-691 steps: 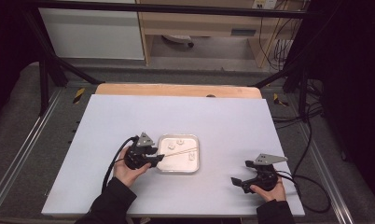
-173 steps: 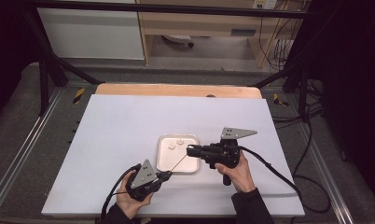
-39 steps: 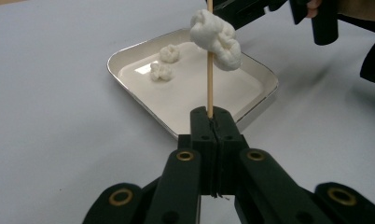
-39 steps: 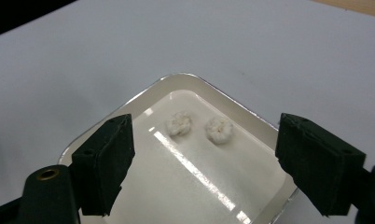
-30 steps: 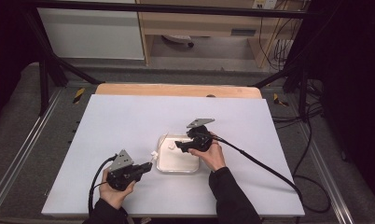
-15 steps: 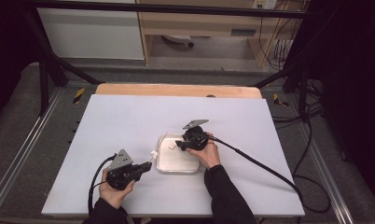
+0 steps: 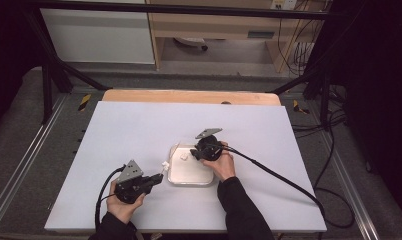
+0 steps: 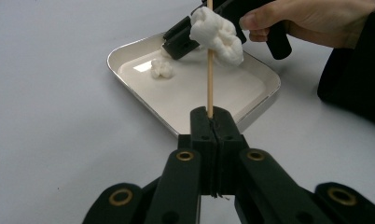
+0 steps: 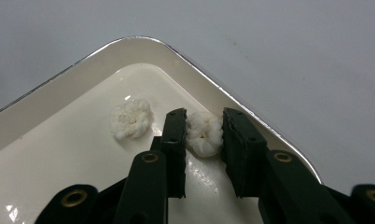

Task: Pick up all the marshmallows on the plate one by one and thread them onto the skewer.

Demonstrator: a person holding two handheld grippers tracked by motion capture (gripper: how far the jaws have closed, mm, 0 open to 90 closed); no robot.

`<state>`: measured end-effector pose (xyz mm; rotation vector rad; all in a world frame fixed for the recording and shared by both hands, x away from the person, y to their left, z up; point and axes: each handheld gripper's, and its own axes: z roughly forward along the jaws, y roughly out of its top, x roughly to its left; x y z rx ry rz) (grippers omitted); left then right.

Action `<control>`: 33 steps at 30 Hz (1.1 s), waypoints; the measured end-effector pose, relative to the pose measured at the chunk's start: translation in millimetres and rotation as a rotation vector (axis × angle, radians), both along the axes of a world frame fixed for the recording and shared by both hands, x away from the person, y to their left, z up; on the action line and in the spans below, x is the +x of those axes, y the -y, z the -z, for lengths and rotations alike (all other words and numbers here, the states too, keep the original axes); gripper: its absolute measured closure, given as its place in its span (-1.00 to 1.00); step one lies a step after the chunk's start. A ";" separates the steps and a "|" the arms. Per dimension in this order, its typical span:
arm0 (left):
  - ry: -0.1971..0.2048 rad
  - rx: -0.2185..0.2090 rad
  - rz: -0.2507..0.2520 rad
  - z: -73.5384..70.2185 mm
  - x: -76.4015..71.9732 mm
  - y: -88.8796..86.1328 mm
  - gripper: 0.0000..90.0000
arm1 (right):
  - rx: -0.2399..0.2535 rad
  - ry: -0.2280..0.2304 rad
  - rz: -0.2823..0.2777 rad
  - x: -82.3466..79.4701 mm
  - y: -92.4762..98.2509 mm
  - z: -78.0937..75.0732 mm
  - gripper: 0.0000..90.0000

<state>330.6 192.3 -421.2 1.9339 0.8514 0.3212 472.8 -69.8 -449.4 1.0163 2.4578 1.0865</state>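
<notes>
**In the tray: right gripper closing on a cotton ball**

In the tray (image 9: 251, 121) corner, a cotton ball (image 9: 204, 133) sits between the right gripper (image 9: 203, 140) jaws, which have just been closing; both pads touch it. A second ball (image 9: 130, 117) lies beside. The left gripper (image 8: 212, 122) is clenched on a stick (image 8: 210, 70) carrying cotton (image 8: 217, 33).

A white tabletop (image 7: 139, 135) is seen under even overhead light, backed at its far edge by a strip of bare wood (image 7: 189, 96). Beyond the tongs, a pale panel (image 7: 96, 35) and an open wooden shelf unit (image 7: 219, 25) are set against a dim room. Grey carpeted floor (image 7: 19, 125) and metal rails (image 7: 34, 155) are shown at either side, with black cables (image 7: 334, 150) lying to the right.
</notes>
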 end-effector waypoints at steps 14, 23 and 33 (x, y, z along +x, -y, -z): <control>0.011 0.003 0.015 -0.4 -2.0 3.0 0.97 | 0.133 0.021 -0.037 -16.0 15.1 -39.0 0.69; 0.034 0.007 0.058 -2.0 -7.5 11.6 0.97 | 0.266 0.062 -0.103 -47.3 40.0 -78.4 0.70; 0.062 0.007 0.100 -4.8 -13.7 19.1 0.97 | 0.426 0.085 -0.166 -71.9 59.5 -112.9 0.70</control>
